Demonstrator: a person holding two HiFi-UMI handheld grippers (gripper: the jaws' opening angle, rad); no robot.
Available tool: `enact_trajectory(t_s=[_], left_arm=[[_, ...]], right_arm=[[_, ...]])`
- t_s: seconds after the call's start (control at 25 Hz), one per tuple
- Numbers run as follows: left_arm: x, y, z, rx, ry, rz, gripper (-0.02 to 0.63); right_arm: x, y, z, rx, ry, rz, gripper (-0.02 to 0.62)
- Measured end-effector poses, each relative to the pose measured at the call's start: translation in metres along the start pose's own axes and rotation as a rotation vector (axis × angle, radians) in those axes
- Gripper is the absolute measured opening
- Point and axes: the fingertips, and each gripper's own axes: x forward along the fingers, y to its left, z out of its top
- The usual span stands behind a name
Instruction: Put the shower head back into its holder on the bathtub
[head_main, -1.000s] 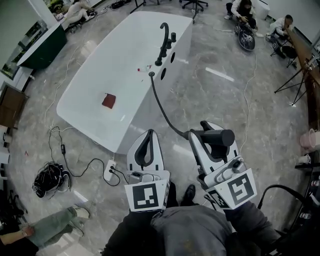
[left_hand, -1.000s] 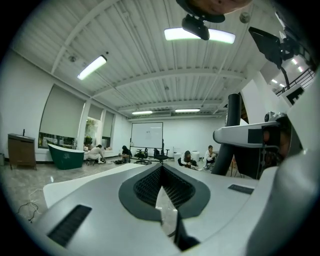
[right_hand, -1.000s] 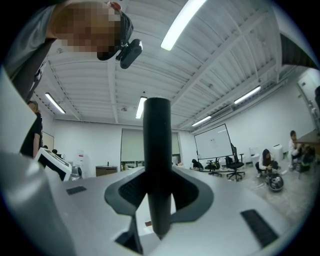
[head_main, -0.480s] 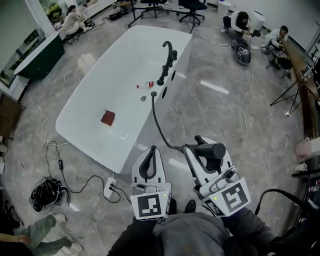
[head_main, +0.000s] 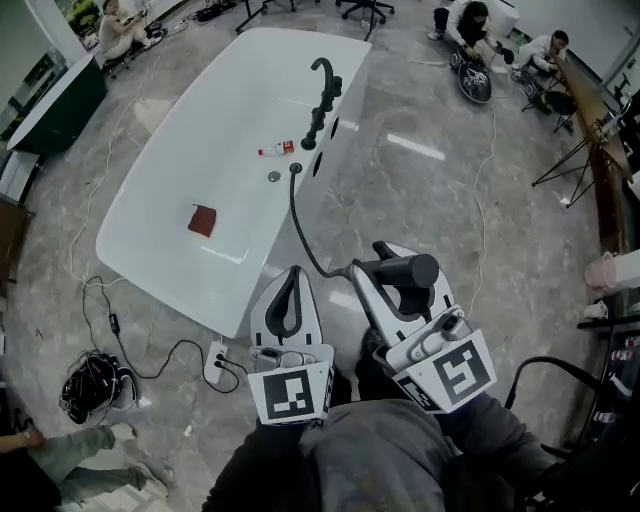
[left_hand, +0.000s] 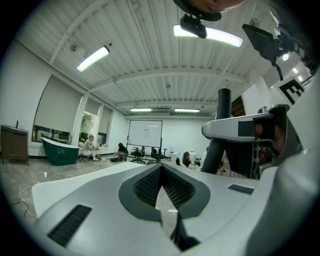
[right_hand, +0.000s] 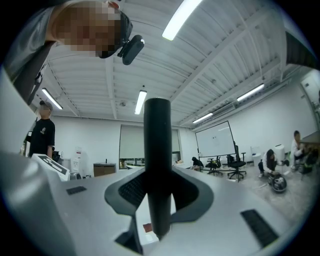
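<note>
My right gripper (head_main: 388, 268) is shut on the black shower head (head_main: 415, 272), whose handle (right_hand: 158, 165) stands upright between the jaws in the right gripper view. Its black hose (head_main: 303, 235) curves from the head up to the rim of the white bathtub (head_main: 150, 215). On that rim stands a row of black fittings with a curved faucet (head_main: 322, 82). Beside the right gripper, my left gripper (head_main: 293, 275) is shut with nothing in it. Both hover over the floor, short of the tub's near end. The left gripper view shows the shower head (left_hand: 222, 112) at its right.
A red cloth (head_main: 203, 220), a small bottle (head_main: 278, 150) and the drain (head_main: 274, 176) lie in the tub. A power strip (head_main: 217, 360), cables and a black bundle (head_main: 95, 385) lie on the floor at left. People sit at the far end (head_main: 470, 25); a pink bucket (head_main: 612, 270) stands right.
Both grippers have been carried forward toward the tub, the shower head still held. The tub's near end now lies closer to the left gripper, and the hose bends more sharply.
</note>
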Motion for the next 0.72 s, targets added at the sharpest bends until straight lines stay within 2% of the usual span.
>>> enact_trajectory(t_s=[0.24,0.72], left_arm=[[0.024,0.011,-0.001,0.018,0.027,0.033,0.002],[0.065,-0.002,-0.011,0.039,0.073,0.06,0.002]], right_arm=[[0.023,-0.016,-0.011,0.035,0.018,0.026,0.13],[0.031,-0.064,-0.019,0.082,0.019,0.043,0.13]])
